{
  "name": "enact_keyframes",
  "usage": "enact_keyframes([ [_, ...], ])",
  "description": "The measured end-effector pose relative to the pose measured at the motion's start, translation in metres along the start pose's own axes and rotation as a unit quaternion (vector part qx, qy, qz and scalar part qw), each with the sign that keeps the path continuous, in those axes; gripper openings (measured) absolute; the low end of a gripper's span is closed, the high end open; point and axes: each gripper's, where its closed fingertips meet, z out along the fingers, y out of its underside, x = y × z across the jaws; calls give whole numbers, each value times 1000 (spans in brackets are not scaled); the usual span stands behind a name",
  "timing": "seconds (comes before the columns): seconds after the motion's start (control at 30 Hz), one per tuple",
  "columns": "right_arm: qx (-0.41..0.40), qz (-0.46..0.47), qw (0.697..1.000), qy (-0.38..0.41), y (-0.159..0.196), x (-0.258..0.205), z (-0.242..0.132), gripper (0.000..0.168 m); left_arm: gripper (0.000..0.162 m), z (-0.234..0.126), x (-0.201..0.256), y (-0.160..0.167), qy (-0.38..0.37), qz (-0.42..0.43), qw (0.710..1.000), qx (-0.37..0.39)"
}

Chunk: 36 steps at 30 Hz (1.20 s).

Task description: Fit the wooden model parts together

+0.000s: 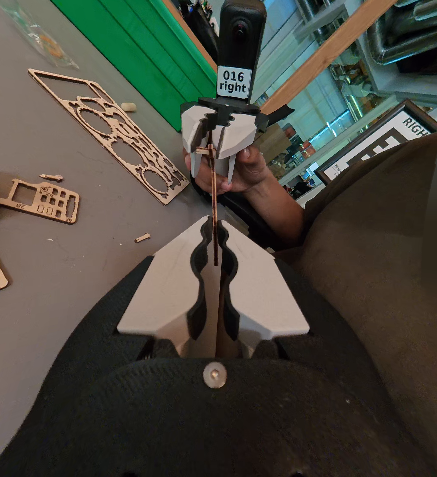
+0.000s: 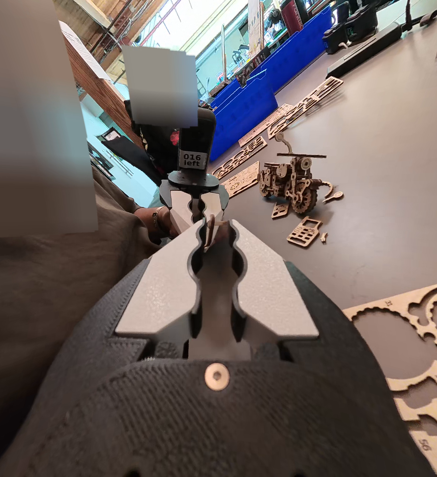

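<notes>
In the left wrist view my left gripper [image 1: 215, 222] is shut on a thin flat wooden part [image 1: 214, 196], seen edge-on and held above the grey table [image 1: 83, 271]. The part's far end lies between the fingers of my right gripper [image 1: 210, 154], where a small wooden peg [image 1: 202, 151] crosses it. In the right wrist view my right gripper [image 2: 217, 224] is closed on the peg [image 2: 222, 223] and the part's end [image 2: 209, 232], with a narrow gap left between the pads. The left gripper [image 2: 202, 209] faces it closely.
A cut-out wooden sheet [image 1: 109, 134], a small fretted piece [image 1: 44, 204] and loose pegs [image 1: 142, 237] lie on the table. An assembled wooden motorcycle [image 2: 287, 185], more sheets [image 2: 405, 361] and blue bins [image 2: 243, 113] are on the right. A person's hand [image 1: 245, 175] holds the right gripper. One gripper's finger ends stand about 5 cm off the other's. The small fretted piece [image 1: 44, 204] is about 10 cm from my right fingertips. It turns up in the right wrist view [image 2: 302, 229] as well.
</notes>
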Motion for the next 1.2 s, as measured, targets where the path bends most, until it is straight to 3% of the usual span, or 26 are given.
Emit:
enact_keyframes([
  [0.33, 33, 3, 999, 25, -12, 8, -6, 42, 0, -13, -18, -17, -32, -48, 997, 53],
  [0.43, -6, -43, 997, 66, -2, 15, -4, 37, 0, -22, -34, -22, -74, -60, 993, 74],
  [0.5, -88, -95, 987, 98, 20, 19, 3, 26, 0, -24, -41, -22, -101, -58, 990, 76],
  [0.6, -214, -192, 945, 155, 53, 29, 10, 18, 0, -26, -46, -22, -121, -65, 987, 83],
  [0.7, -273, -280, 899, 196, 67, 37, 12, 12, 0, -28, -49, -24, -121, -78, 986, 89],
  [0.77, -293, -297, 885, 205, 73, 41, 12, 12, 0, -28, -49, -24, -119, -82, 986, 89],
  [1.2, -295, -249, 901, 197, 81, 42, 16, 11, 0, -26, -50, -21, -120, -82, 986, 81],
])
